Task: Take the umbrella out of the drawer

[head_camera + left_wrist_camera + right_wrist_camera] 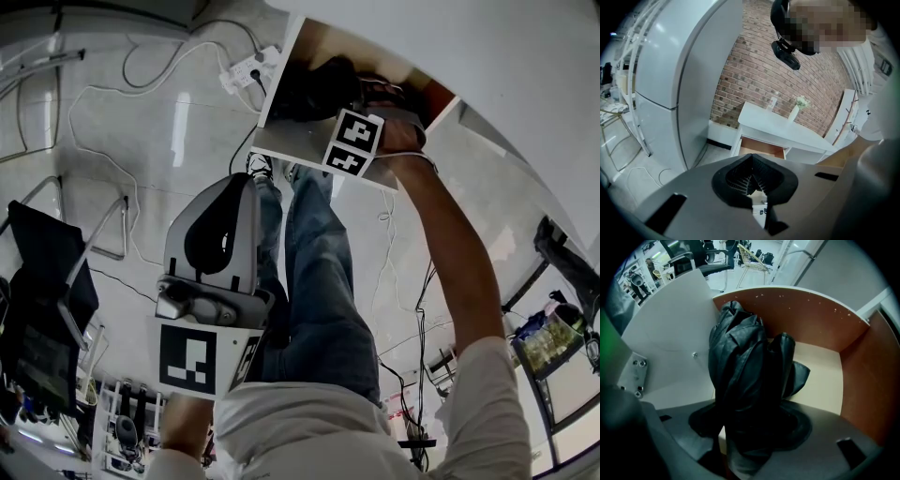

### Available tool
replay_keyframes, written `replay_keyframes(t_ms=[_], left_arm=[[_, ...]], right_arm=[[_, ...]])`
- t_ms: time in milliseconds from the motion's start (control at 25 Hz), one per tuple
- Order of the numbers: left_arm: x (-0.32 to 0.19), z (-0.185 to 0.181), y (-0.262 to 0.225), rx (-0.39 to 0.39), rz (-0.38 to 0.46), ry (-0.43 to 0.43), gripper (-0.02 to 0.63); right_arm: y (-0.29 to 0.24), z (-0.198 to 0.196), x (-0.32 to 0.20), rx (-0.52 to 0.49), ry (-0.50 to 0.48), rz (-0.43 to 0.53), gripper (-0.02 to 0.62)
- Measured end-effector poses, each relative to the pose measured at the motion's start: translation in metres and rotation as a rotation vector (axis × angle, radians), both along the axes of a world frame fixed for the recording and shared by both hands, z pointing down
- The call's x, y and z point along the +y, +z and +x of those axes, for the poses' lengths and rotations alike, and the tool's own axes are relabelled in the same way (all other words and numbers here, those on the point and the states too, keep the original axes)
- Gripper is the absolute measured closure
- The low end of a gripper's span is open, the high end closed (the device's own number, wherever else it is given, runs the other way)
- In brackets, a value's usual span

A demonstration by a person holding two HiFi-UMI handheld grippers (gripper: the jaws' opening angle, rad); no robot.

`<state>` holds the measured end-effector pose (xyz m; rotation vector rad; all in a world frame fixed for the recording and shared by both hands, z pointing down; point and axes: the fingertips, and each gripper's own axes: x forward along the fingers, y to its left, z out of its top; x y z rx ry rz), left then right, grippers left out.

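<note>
My right gripper [746,434] is clenched on the black folded umbrella [740,362], whose crumpled fabric fills the gap between the jaws and rises in front of the camera. The umbrella is inside the open drawer [820,366]. Beyond it are the pale drawer floor and the reddish-brown back and side walls. A white panel with a small metal bracket [633,373] closes the drawer on the left.

From the head view, my right hand [401,131] reaches steeply down into the drawer, with the gripper's marker cube [354,142] at the drawer's near edge.

My left gripper [751,180] is closed and empty, its ribbed pads [740,176] meeting at the tips. It is held at my left side, well apart from the drawer and above the grey floor [112,187]. Its camera looks across the room at a white sideboard [787,129] against a brick wall [754,70]. A white power strip [248,67] and its cables lie on the floor just left of the drawer.
</note>
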<state>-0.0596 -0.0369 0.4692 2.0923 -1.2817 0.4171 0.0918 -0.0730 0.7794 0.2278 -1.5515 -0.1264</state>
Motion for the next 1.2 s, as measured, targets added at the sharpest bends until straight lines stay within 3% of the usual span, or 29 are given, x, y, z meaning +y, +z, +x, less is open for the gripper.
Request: replay_keyframes(t_ms=[1200], left_arm=[[-0.014,-0.007,-0.031,0.032,0.039,-0.022,0.588]], right_arm=[[-0.037,-0.004,0.012,-0.004,0.000,-0.032,0.314]])
